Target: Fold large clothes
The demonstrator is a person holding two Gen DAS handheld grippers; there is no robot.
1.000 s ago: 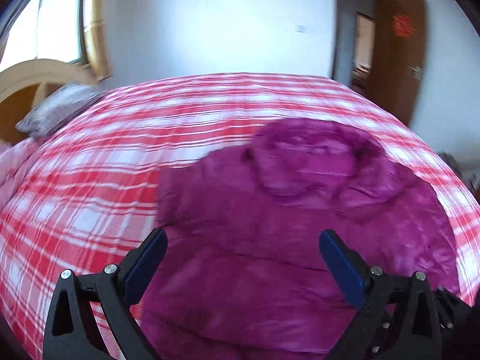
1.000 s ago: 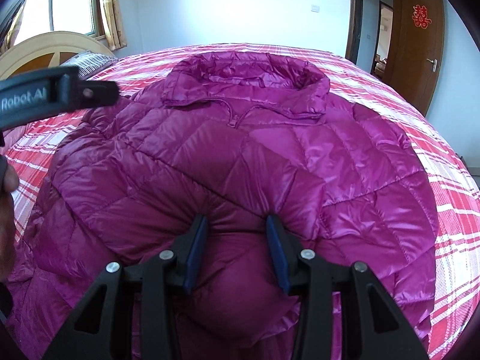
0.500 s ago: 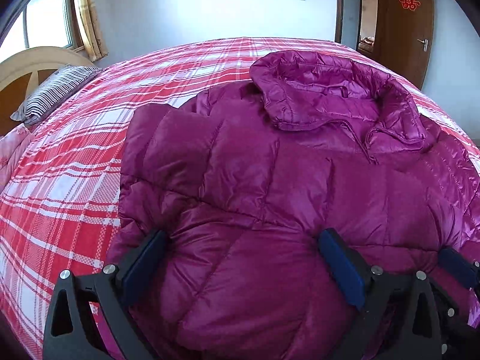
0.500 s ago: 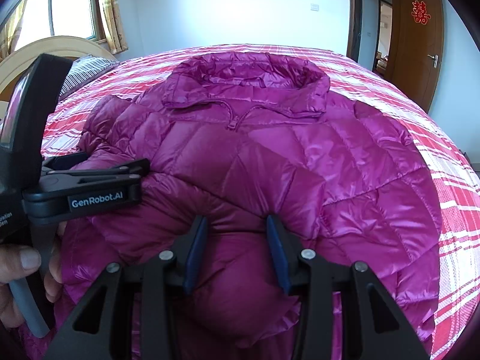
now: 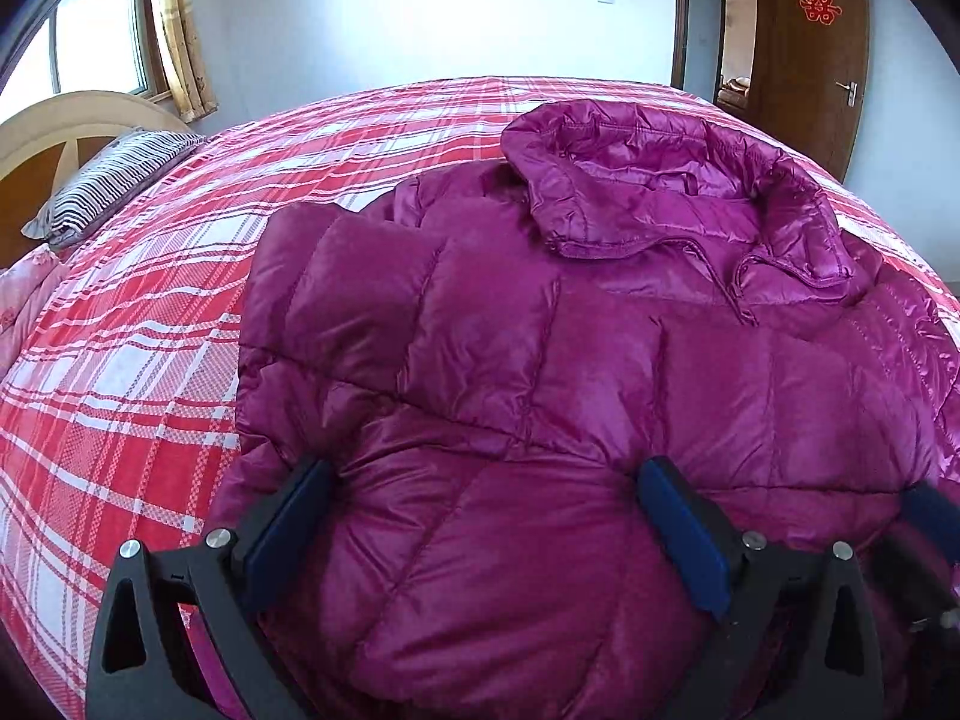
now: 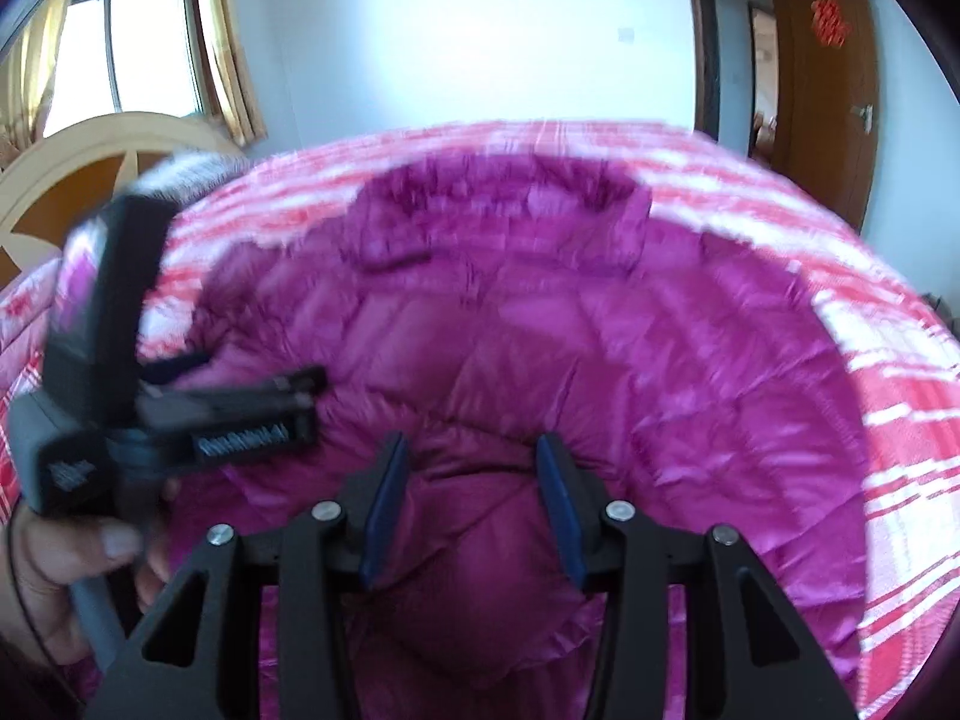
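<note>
Left hand-held gripper down on the jacket, right one lifting its pinch

The left hand-held gripper (image 5: 480, 534), a second ago swinging in blurred above the bed, has now settled with its jaws spread wide and pressed into a puffy fold of the jacket (image 5: 600, 360), not clenched on it. The right hand-held gripper (image 6: 471, 516) stays clamped on a bunch of the jacket's near part, but its view has gone from sharp to smeared, so it looks to be moving, probably raising that fold. The jacket lies front up on the plaid bed (image 5: 150, 330), collar (image 5: 660, 192) at the far end, one sleeve already laid across. Both tools now sit at the near part, likely for the fold toward the collar.
</note>
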